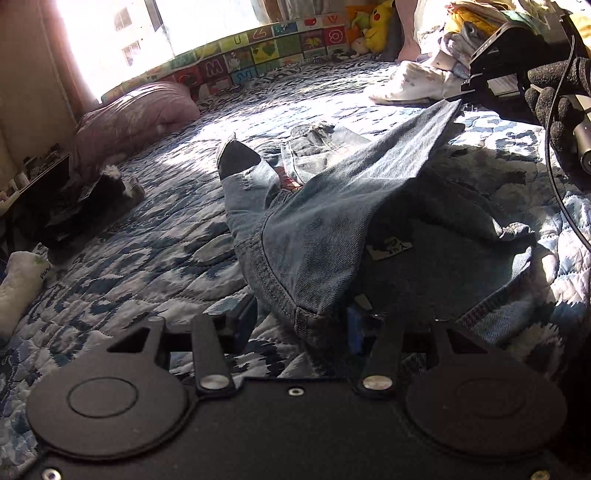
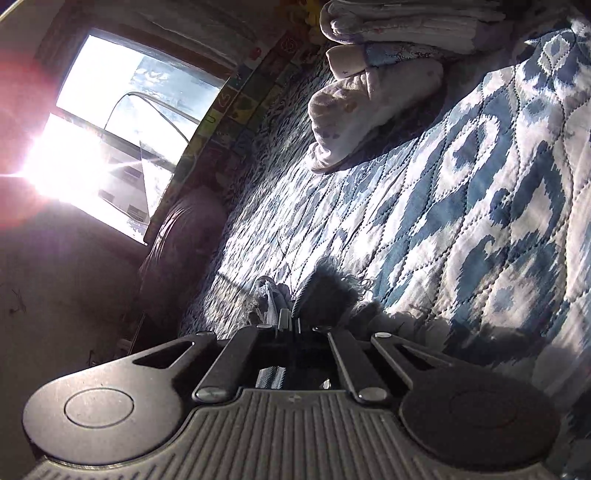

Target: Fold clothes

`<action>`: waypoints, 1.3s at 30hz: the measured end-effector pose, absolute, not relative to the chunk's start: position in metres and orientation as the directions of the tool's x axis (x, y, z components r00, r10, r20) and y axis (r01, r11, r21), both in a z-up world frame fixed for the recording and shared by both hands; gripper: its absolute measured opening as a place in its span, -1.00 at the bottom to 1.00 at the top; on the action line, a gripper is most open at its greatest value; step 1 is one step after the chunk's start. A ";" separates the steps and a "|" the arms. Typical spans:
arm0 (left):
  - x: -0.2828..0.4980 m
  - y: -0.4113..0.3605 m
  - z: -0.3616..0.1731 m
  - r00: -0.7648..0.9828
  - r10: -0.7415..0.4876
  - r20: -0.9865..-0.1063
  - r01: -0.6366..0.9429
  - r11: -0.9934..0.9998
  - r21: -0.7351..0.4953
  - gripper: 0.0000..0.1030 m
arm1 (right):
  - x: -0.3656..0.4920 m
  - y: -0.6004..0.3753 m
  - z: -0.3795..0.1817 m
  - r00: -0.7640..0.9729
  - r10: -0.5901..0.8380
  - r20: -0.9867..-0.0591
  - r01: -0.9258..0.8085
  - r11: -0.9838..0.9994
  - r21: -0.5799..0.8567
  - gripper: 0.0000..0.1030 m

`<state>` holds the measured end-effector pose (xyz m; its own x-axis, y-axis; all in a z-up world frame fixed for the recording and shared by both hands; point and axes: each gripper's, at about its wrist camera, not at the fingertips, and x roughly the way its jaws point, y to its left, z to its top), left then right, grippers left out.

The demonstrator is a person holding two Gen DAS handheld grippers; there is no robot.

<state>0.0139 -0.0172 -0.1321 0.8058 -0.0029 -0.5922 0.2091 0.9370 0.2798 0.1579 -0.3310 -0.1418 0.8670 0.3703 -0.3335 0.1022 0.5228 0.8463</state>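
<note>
The jeans (image 1: 332, 221) lie mid-quilt (image 1: 147, 240). The left gripper (image 1: 301, 321) stands wide around the waistband at six o'clock; the right gripper (image 2: 291, 325), closed, pinches the hem raised toward two o'clock. Best close left first, then carry the hem over evenly

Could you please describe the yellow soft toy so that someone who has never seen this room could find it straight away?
Start at the bright window and follow the colourful alphabet-tile bumper along the far edge of the bed to its right-hand end. There, among several soft toys, sits the yellow soft toy; it alone is bright yellow with a red cheek spot.
</note>
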 end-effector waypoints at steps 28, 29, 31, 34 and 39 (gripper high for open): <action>0.012 0.009 -0.133 0.712 -0.005 -0.702 -0.034 0.999 -0.042 -0.74 | 0.180 -0.329 -0.161 0.826 0.376 -0.420 0.110 0.623 0.775 -0.94; 0.011 0.013 -0.135 0.701 -0.004 -0.713 -0.048 0.997 -0.052 -0.82 | 0.181 -0.329 -0.161 0.825 0.376 -0.422 0.109 0.626 0.772 -0.94; 0.011 0.021 -0.140 0.692 -0.030 -0.722 -0.085 0.989 -0.123 -0.83 | 0.183 -0.328 -0.163 0.823 0.376 -0.426 0.112 0.629 0.770 -0.94; 0.014 0.033 -0.139 0.677 -0.071 -0.733 -0.120 0.971 -0.206 -0.75 | 0.184 -0.328 -0.166 0.820 0.378 -0.430 0.123 0.617 0.777 -0.94; -0.001 0.035 -0.126 0.682 -0.064 -0.729 -0.100 0.979 -0.179 -0.27 | 0.184 -0.331 -0.167 0.815 0.387 -0.432 0.124 0.611 0.782 -0.93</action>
<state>-0.0007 0.0347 -0.1259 0.6816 -0.0637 -0.7289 -0.0996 0.9788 -0.1787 0.1837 -0.3308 -0.1670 0.8150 0.3865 -0.4317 0.1241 0.6113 0.7816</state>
